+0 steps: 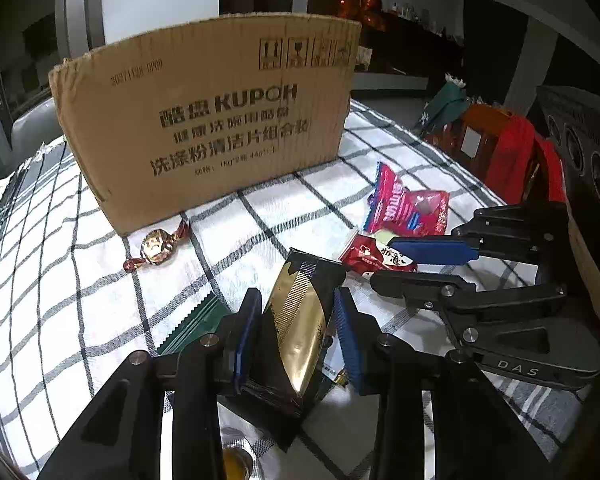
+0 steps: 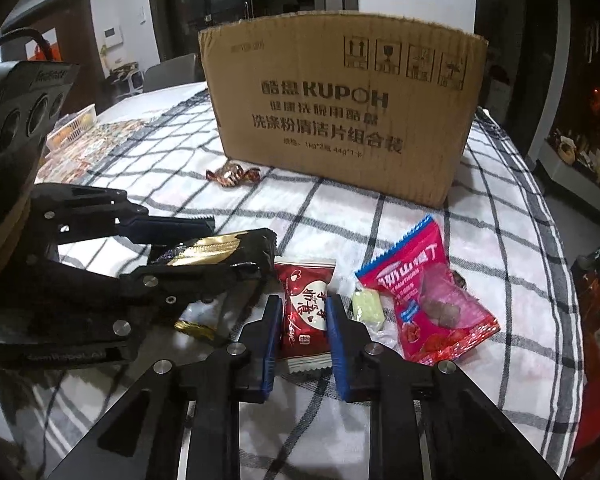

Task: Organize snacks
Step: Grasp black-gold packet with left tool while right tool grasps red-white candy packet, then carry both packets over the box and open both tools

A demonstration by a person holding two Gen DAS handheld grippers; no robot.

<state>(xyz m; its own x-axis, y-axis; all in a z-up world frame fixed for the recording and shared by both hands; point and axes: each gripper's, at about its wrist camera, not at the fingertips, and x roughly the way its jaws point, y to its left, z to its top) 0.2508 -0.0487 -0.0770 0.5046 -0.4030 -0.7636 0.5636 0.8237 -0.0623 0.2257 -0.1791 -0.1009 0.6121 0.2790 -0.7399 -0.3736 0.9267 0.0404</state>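
Observation:
My left gripper (image 1: 298, 294) is shut on a black and gold snack packet (image 1: 300, 332), its blue pads pressing both sides; the right wrist view shows this packet (image 2: 204, 250) raised off the cloth. My right gripper (image 2: 304, 300) is shut on a small red packet with a white heart (image 2: 306, 308), which lies on the checked tablecloth (image 2: 380, 216). Just behind stands an open cardboard box (image 1: 204, 120). A pink bag of sweets (image 2: 428, 300) and a pale green candy (image 2: 366, 304) lie right of the red packet. A gold-wrapped candy (image 1: 158, 246) lies by the box's near corner.
A dark green packet (image 1: 196, 324) lies under the left gripper and a small gold candy (image 2: 196, 328) beside it. A white basket (image 2: 74, 124) and printed sheets sit at the table's far left. A red bag on a chair (image 1: 516, 152) stands past the table's right edge.

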